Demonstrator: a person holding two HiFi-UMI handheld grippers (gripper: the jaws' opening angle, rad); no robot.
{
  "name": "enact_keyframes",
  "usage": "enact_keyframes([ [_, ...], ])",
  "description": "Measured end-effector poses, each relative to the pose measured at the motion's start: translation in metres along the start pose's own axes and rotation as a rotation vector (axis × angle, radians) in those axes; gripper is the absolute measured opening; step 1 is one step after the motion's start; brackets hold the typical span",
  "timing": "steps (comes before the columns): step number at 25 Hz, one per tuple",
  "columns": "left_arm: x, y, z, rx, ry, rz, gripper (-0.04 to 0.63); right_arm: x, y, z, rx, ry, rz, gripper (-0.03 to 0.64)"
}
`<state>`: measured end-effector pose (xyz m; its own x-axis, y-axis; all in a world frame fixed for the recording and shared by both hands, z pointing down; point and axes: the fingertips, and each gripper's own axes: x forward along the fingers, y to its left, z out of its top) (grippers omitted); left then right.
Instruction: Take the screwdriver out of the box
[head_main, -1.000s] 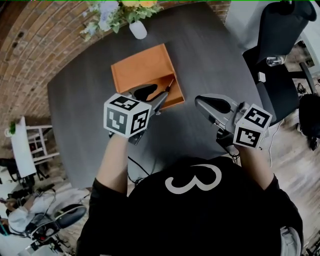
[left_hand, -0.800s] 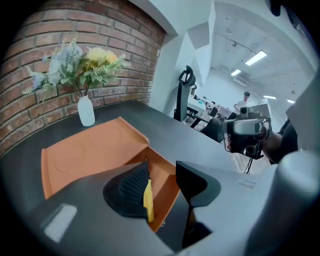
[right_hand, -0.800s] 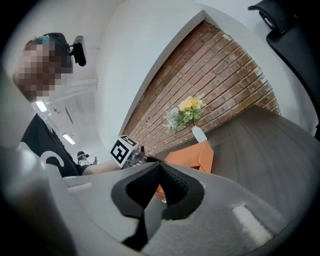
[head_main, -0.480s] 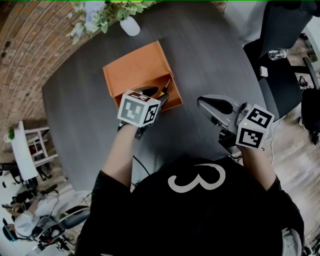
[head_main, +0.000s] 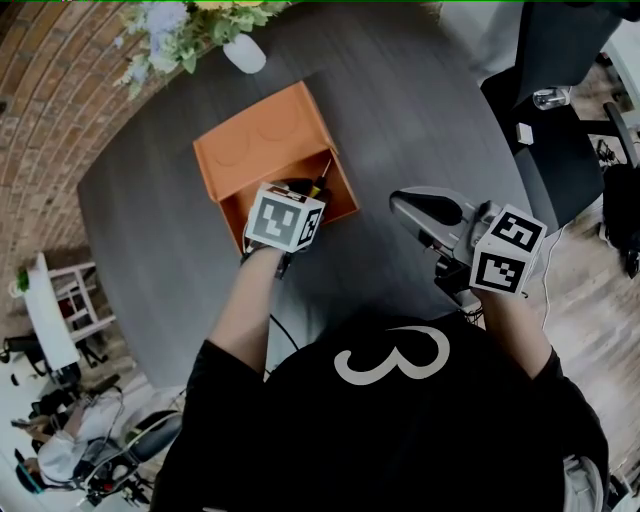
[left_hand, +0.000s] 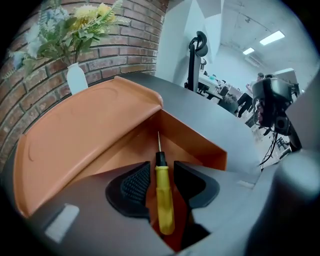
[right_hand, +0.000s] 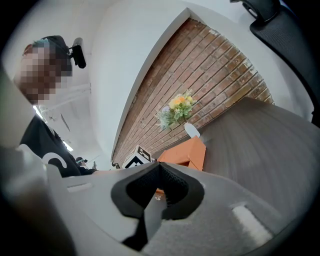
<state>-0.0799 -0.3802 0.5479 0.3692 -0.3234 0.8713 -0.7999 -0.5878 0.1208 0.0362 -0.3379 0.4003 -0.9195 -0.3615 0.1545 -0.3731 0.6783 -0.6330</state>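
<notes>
An orange box (head_main: 255, 150) lies on the dark round table (head_main: 420, 110), its open side toward me. In the left gripper view a yellow-handled screwdriver (left_hand: 164, 200) lies on the box (left_hand: 75, 135) floor, its thin blade pointing inward. My left gripper (left_hand: 161, 169) reaches down into the opening and its jaws are closing, one on each side of the handle, with a gap still showing on both sides. From the head view its marker cube hides most of the left gripper (head_main: 300, 190). My right gripper (head_main: 405, 205) hovers level over the table right of the box, its pads together and empty.
A white vase of flowers (head_main: 243, 52) stands just behind the box, near the brick wall. A black office chair (head_main: 560, 100) is beyond the table's right edge. Shelving and clutter sit on the floor at lower left.
My left gripper has dropped and tilted down into the box's opening, so its jaws now straddle the screwdriver. The right gripper has barely shifted.
</notes>
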Motion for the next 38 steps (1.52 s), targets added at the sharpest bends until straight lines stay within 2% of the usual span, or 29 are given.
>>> enact_keyframes([
  [3,0.001,0.002,0.0,0.029,0.009,0.037,0.155,0.0,-0.003,-0.002,0.004,0.003,-0.006,0.002],
  [9,0.0,0.005,-0.002,0.023,0.014,0.066,0.1,-0.001,-0.001,-0.006,0.007,-0.003,-0.01,0.002],
  [18,0.004,0.007,-0.006,-0.02,0.018,0.067,0.098,-0.004,-0.004,-0.004,0.015,-0.011,-0.016,0.002],
  [23,-0.001,0.003,-0.01,-0.013,0.012,0.081,0.098,-0.006,0.002,-0.005,0.006,-0.01,-0.013,0.002],
  [34,-0.041,-0.001,0.004,0.071,-0.133,0.16,0.098,-0.002,0.03,-0.005,-0.031,-0.008,-0.014,0.002],
  [38,-0.067,-0.007,0.012,0.123,-0.211,0.22,0.098,-0.006,0.048,-0.006,-0.056,-0.008,-0.014,0.002],
])
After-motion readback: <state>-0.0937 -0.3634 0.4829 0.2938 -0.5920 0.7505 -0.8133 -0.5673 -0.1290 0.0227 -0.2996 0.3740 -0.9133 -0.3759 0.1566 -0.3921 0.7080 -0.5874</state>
